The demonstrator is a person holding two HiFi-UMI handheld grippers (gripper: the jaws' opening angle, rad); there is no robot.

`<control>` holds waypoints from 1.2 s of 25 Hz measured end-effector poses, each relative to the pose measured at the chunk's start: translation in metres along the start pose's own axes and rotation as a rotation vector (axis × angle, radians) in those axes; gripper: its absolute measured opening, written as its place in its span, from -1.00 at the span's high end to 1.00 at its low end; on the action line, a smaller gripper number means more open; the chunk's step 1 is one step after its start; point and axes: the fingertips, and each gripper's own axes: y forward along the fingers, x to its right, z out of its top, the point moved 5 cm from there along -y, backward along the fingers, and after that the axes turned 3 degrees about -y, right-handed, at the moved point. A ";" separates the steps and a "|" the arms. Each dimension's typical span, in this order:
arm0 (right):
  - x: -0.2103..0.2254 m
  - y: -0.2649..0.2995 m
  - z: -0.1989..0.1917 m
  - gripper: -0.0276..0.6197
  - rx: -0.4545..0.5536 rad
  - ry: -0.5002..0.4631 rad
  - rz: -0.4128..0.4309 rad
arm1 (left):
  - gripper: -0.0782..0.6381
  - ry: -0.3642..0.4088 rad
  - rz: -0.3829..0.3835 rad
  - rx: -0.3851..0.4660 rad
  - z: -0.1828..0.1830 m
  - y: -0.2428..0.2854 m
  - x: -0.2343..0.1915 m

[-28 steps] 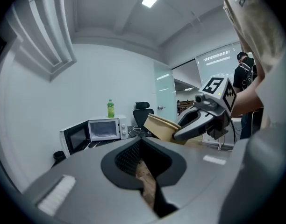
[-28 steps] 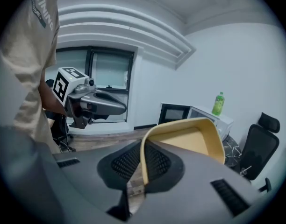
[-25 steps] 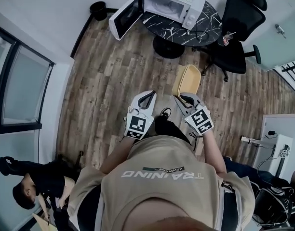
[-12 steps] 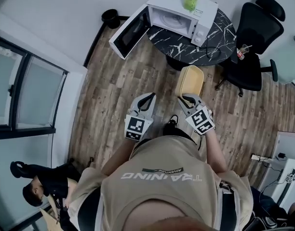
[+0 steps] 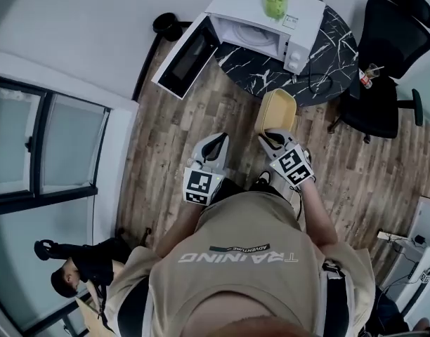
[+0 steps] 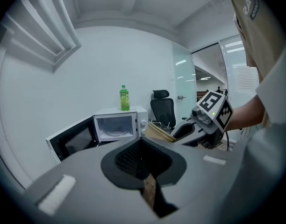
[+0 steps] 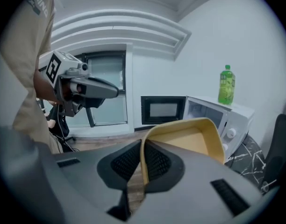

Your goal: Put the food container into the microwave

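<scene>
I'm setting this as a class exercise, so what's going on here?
A person holds a gripper in each hand. The right gripper is shut on the rim of a yellow food container, held above the wooden floor. The left gripper is shut and empty. The microwave sits on a dark table ahead, door open; the container is not yet inside.

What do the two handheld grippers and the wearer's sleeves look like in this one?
The left gripper and the right gripper are both light grey shells with black ribbed jaws. Each carries a white cube of black square markers. The person wears a beige short-sleeved T-shirt.
</scene>
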 end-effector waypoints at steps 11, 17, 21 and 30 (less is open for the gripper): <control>0.054 0.094 0.051 0.84 -0.071 0.020 0.019 | 0.76 -0.043 0.028 0.065 0.017 0.047 -0.124; 0.092 0.137 0.071 0.84 -0.183 0.027 -0.018 | 0.76 -0.032 -0.060 0.156 0.048 0.092 -0.180; 0.118 0.173 0.083 0.84 -0.209 0.083 -0.089 | 0.76 -0.039 -0.139 0.131 0.039 0.121 -0.218; 0.147 0.217 0.091 0.84 -0.273 0.108 -0.135 | 0.76 -0.051 -0.243 0.107 0.029 0.162 -0.270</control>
